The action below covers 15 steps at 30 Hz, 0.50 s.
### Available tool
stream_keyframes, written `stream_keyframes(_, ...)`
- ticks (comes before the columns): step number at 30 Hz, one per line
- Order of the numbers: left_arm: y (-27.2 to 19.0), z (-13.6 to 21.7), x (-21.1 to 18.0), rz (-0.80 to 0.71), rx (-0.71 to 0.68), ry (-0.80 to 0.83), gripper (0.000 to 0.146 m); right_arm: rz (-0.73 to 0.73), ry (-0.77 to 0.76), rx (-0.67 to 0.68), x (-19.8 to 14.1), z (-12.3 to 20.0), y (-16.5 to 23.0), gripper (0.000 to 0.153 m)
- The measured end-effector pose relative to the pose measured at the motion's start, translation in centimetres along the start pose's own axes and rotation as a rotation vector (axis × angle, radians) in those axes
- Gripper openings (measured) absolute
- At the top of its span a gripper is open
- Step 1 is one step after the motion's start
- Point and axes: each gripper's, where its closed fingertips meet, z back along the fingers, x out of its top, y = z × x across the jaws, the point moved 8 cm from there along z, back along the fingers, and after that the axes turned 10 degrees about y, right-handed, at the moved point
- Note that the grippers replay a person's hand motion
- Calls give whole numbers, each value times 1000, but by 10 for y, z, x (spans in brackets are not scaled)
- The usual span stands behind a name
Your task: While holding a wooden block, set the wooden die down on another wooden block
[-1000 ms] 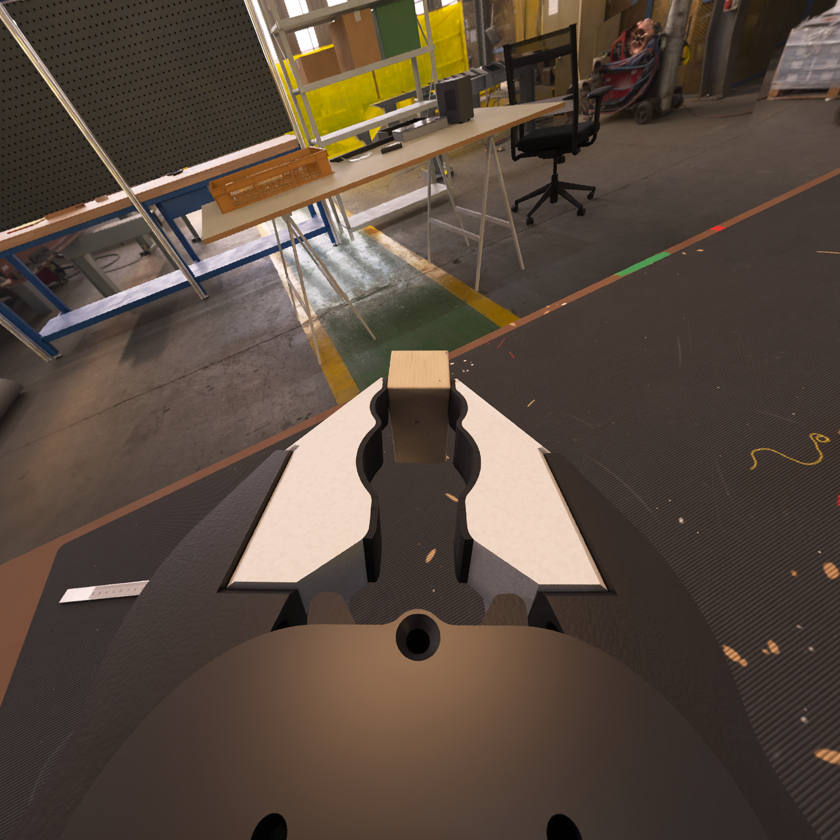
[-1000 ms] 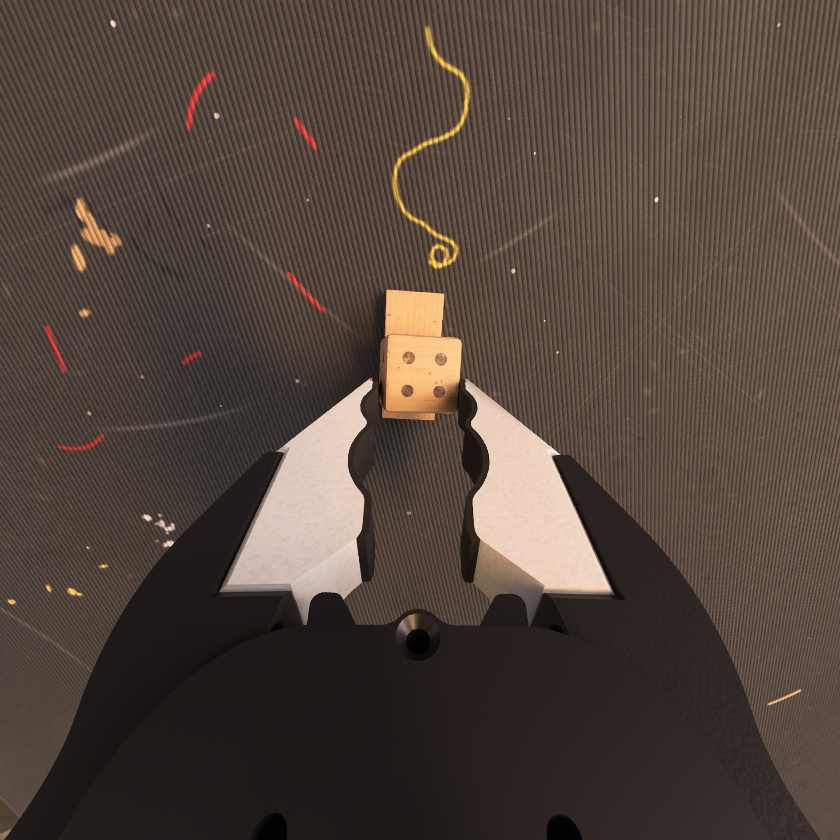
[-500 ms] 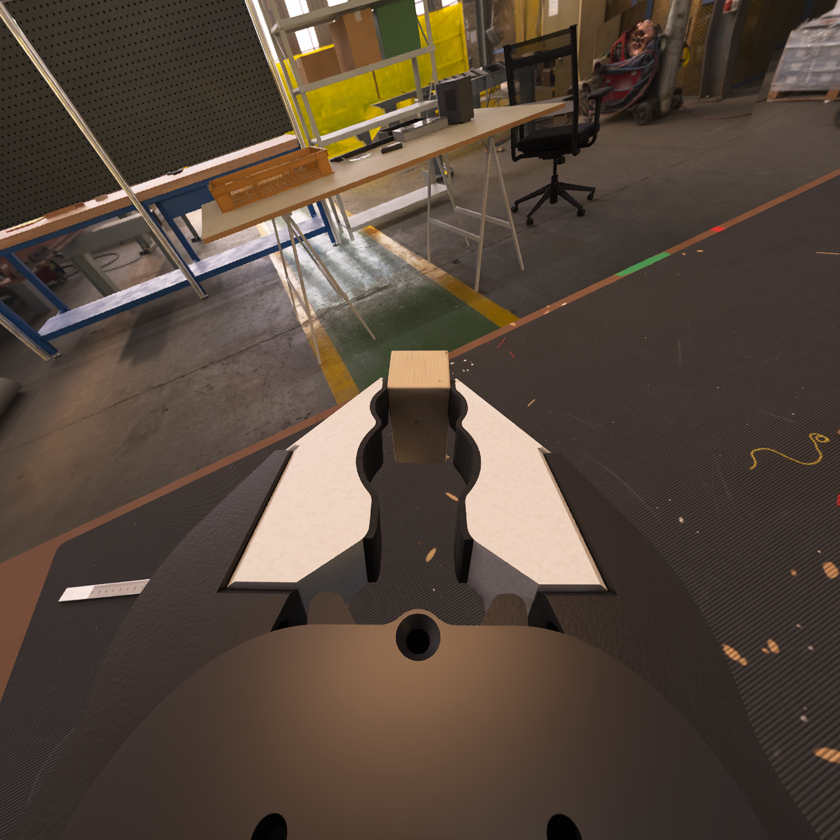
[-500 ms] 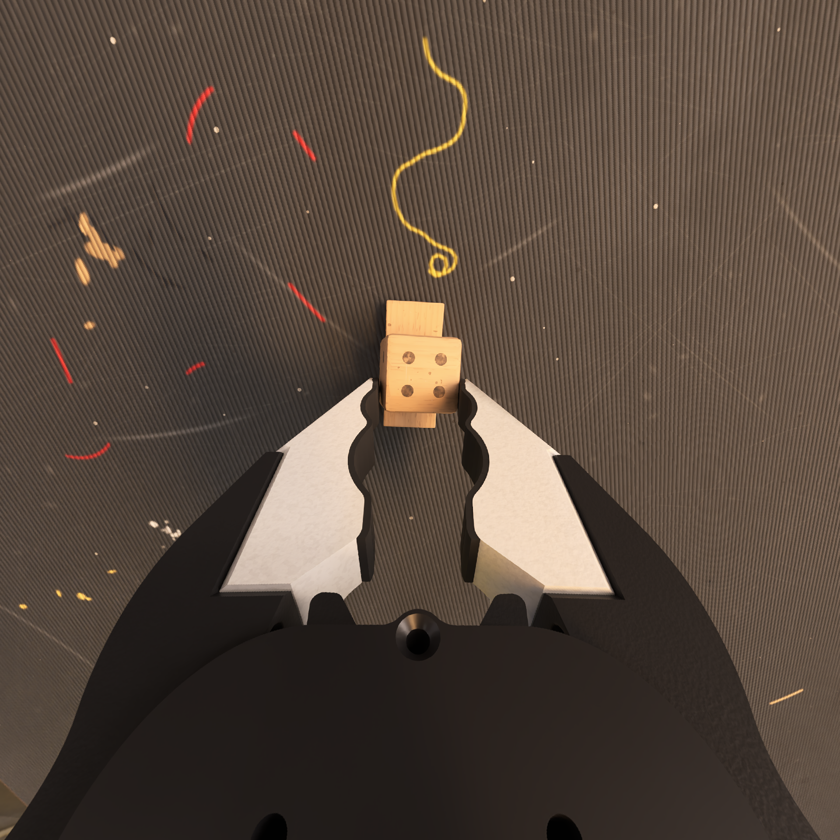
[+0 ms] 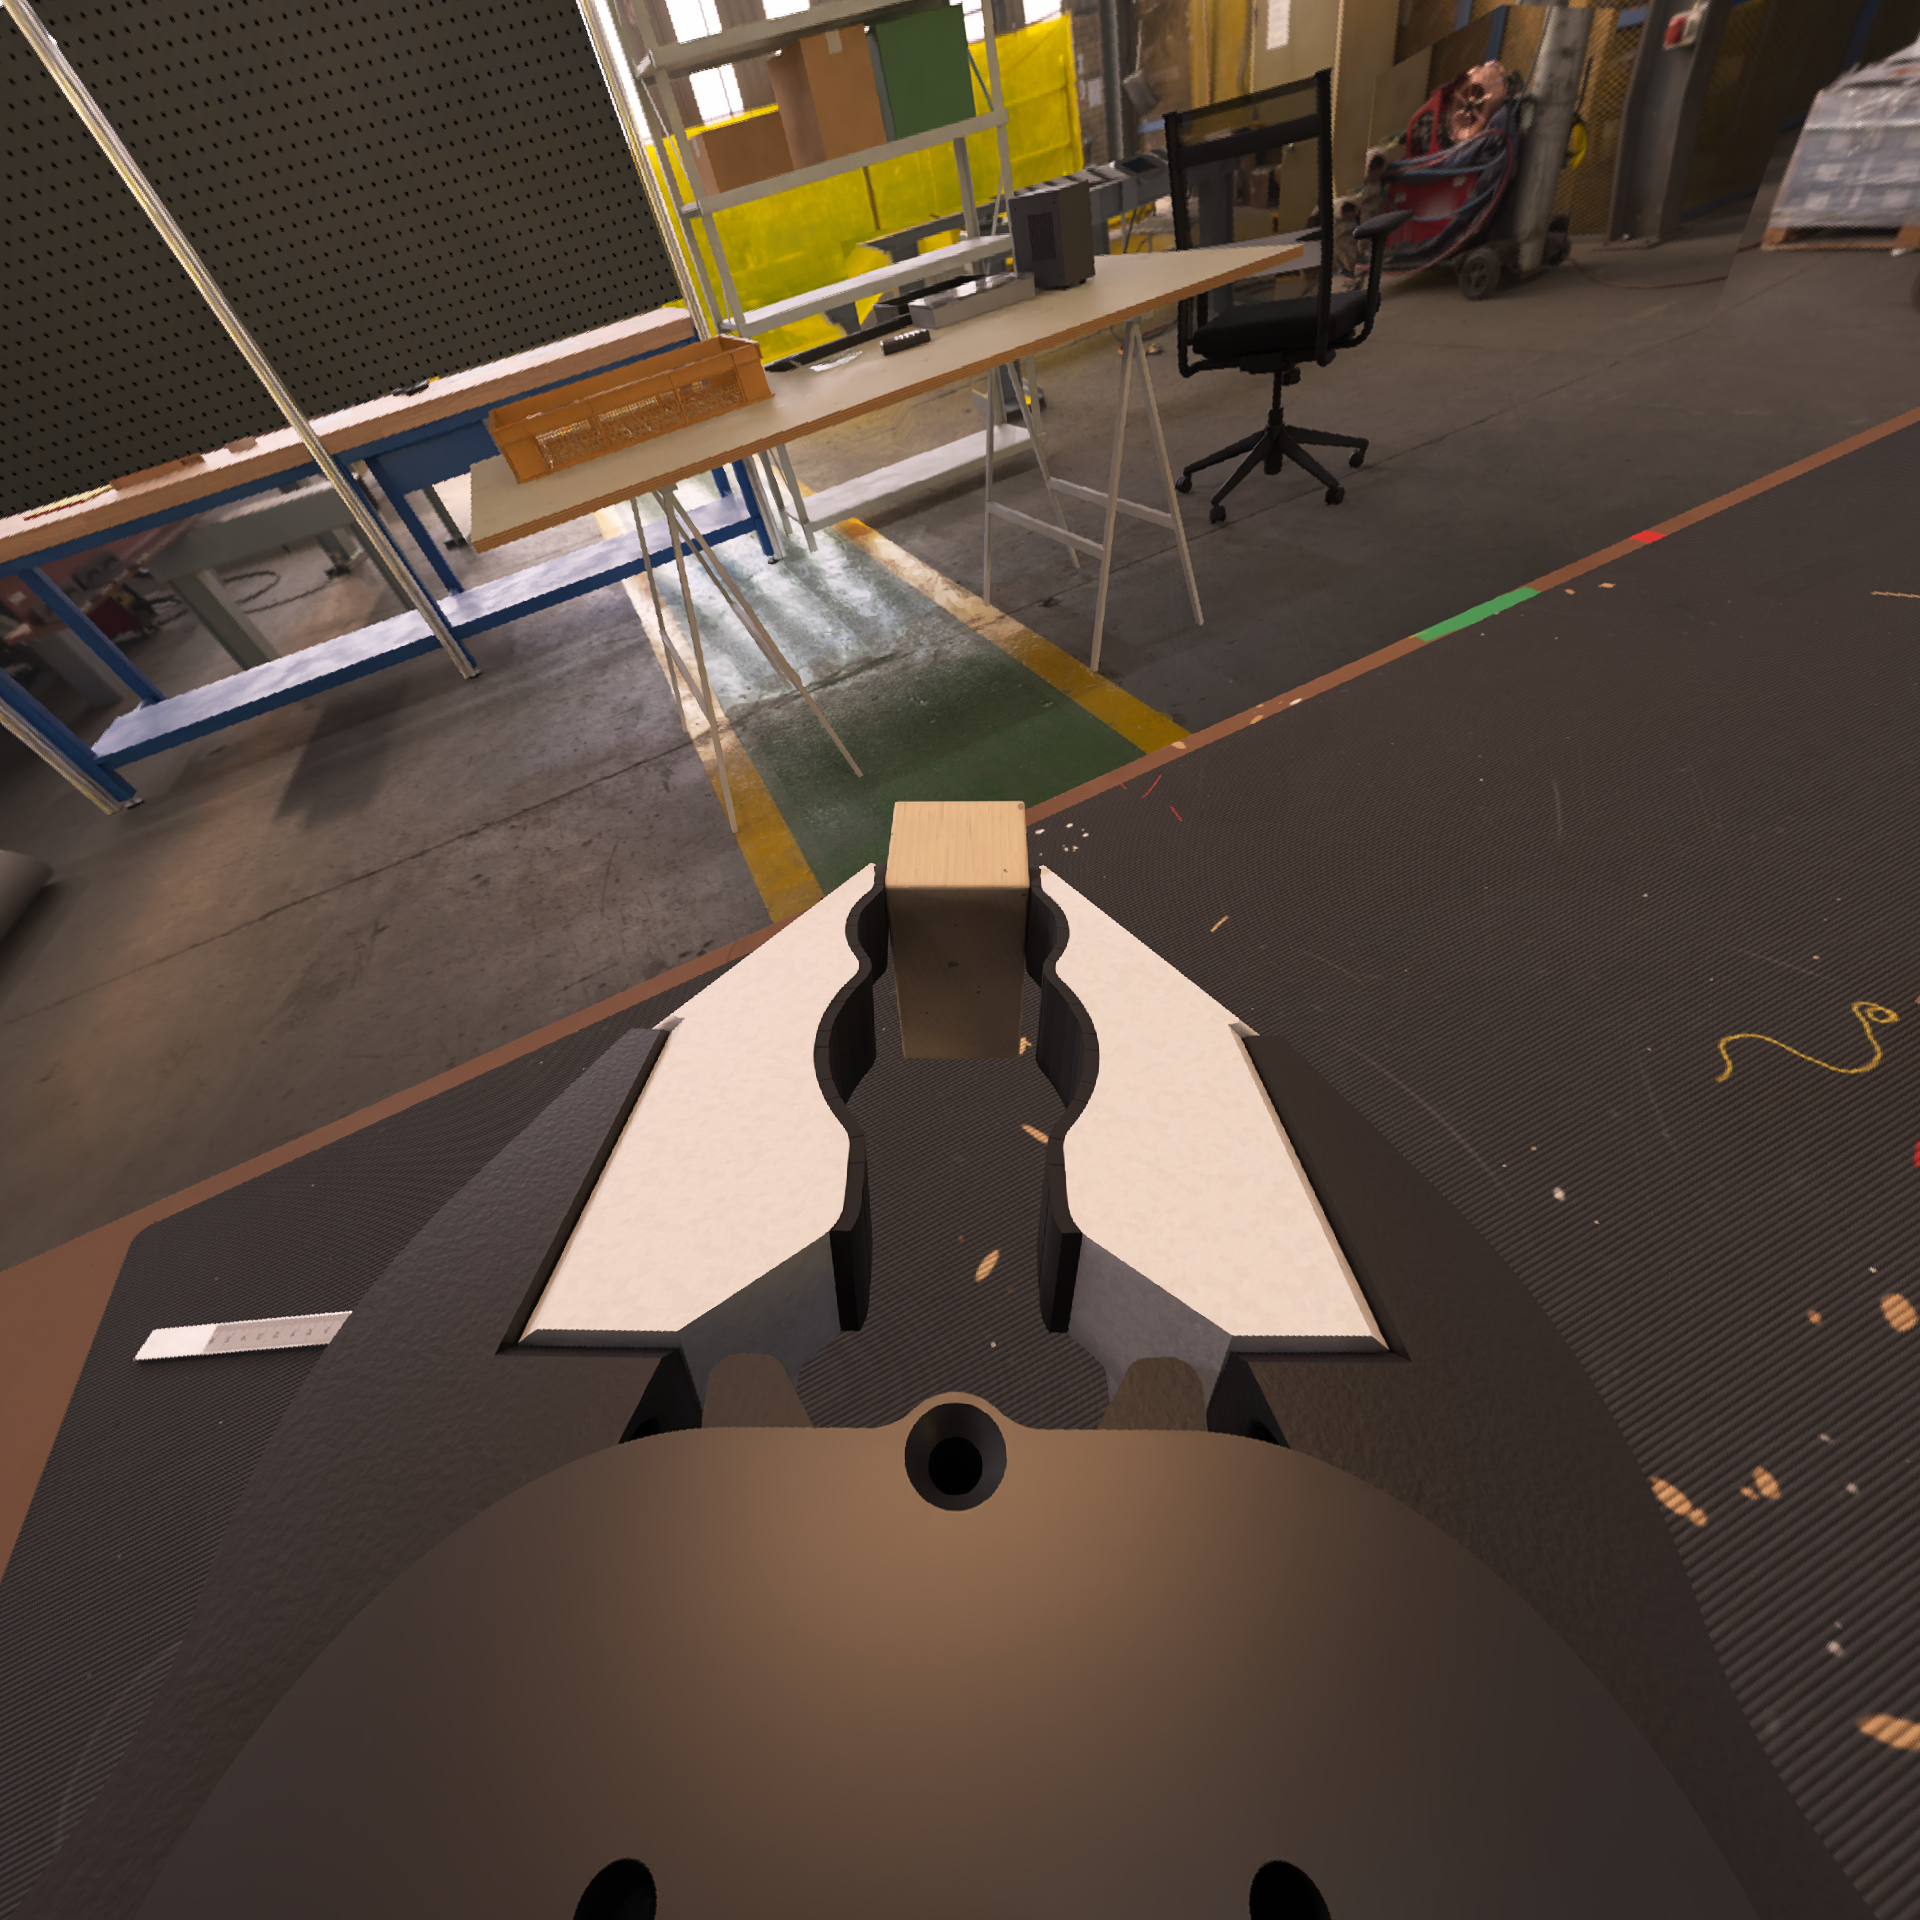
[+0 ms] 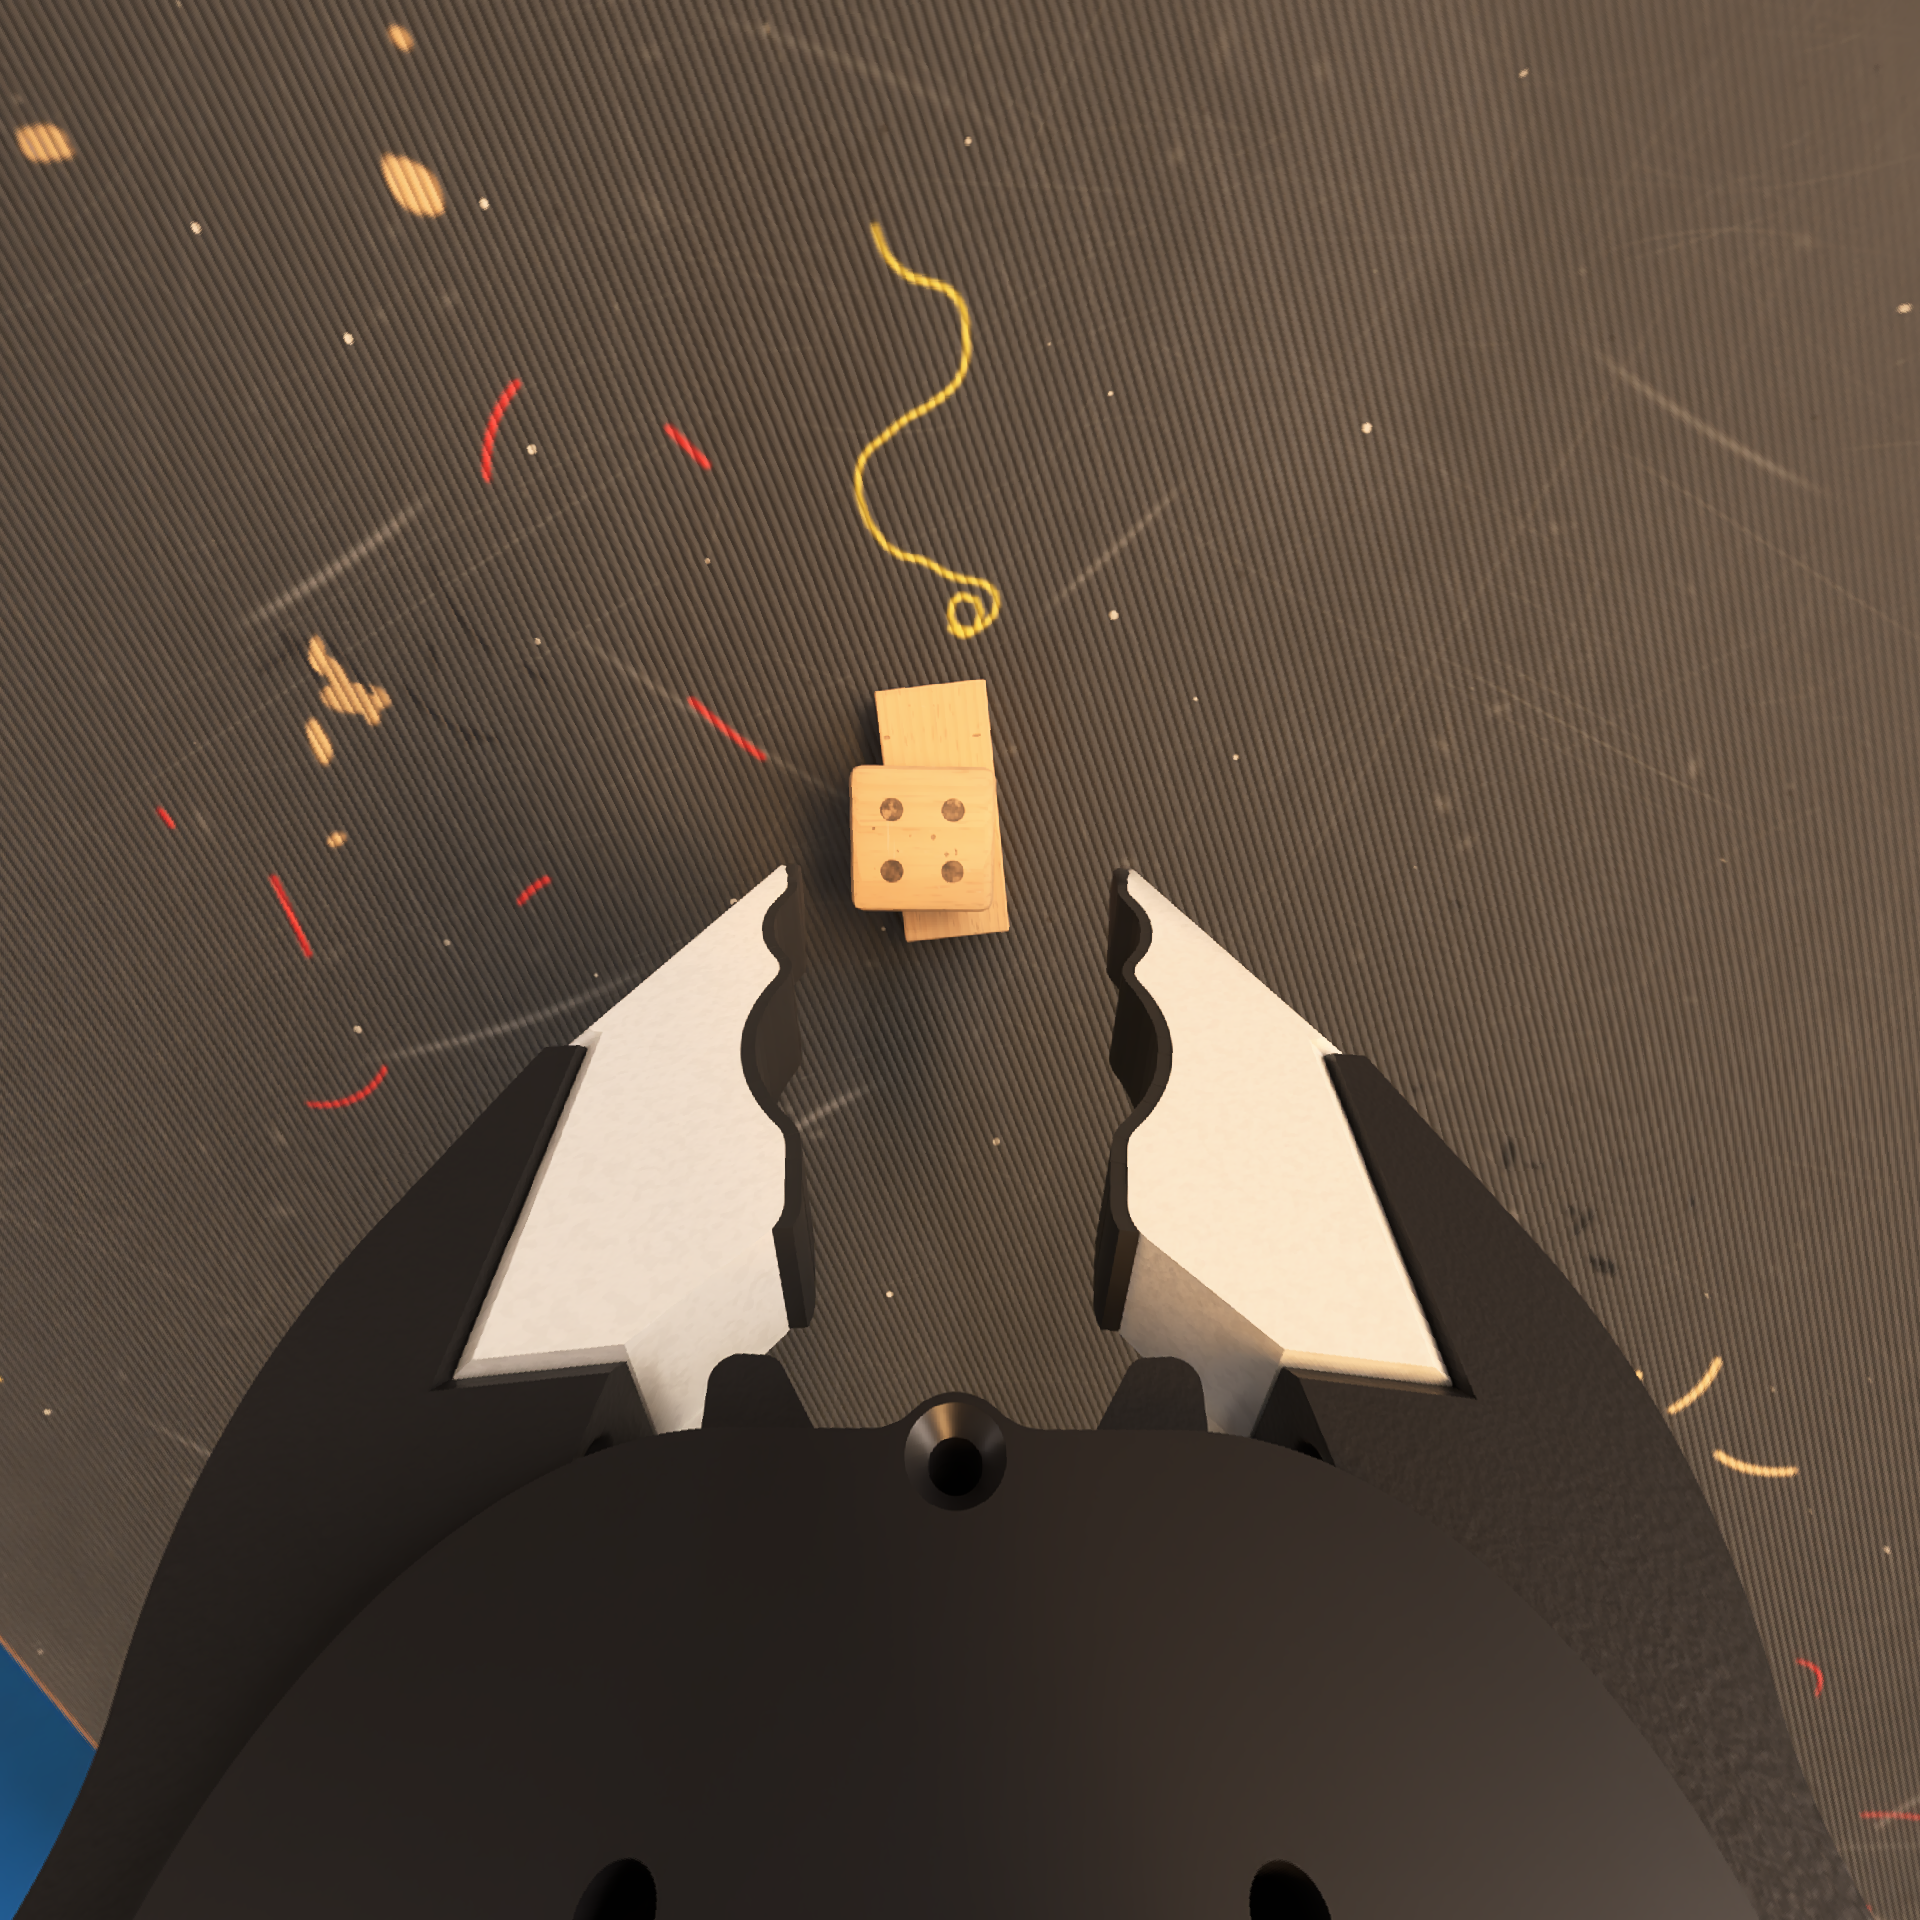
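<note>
In the left wrist view my left gripper (image 5: 957, 914) is shut on a plain wooden block (image 5: 956, 935) and holds it above the dark mat near the table's edge. In the right wrist view the wooden die (image 6: 923, 838), four pips up, rests on a second wooden block (image 6: 935, 722) that lies flat on the mat. My right gripper (image 6: 951, 904) is open and empty. It looks straight down, with its fingertips above the die and apart from it.
The dark ribbed mat (image 6: 1455, 623) bears a yellow squiggle (image 6: 920, 436), red dashes and tan flecks. In the left wrist view a small white ruler strip (image 5: 244, 1335) lies at the left. The table's brown edge (image 5: 1351, 670) runs diagonally, with workshop floor, benches and a chair (image 5: 1273, 301) beyond.
My right gripper has opened, let go of the die and drawn back upward. The die stays on the block. The left gripper and its block have not moved.
</note>
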Motion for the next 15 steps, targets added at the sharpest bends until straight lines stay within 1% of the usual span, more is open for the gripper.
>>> stream_keyframes(3, 1, -1, -1, 1, 2, 10, 25, -20, 3, -23, -3, 5, 3, 62)
stream_keyframes(9, -1, -2, 0, -6, 4, 17, 25, -44, 9, -31, -9, -1, 10, 69)
stream_keyframes(15, 0, -2, -1, -6, 4, 15, 25, -99, -71, -30, -18, -1, 19, 70)
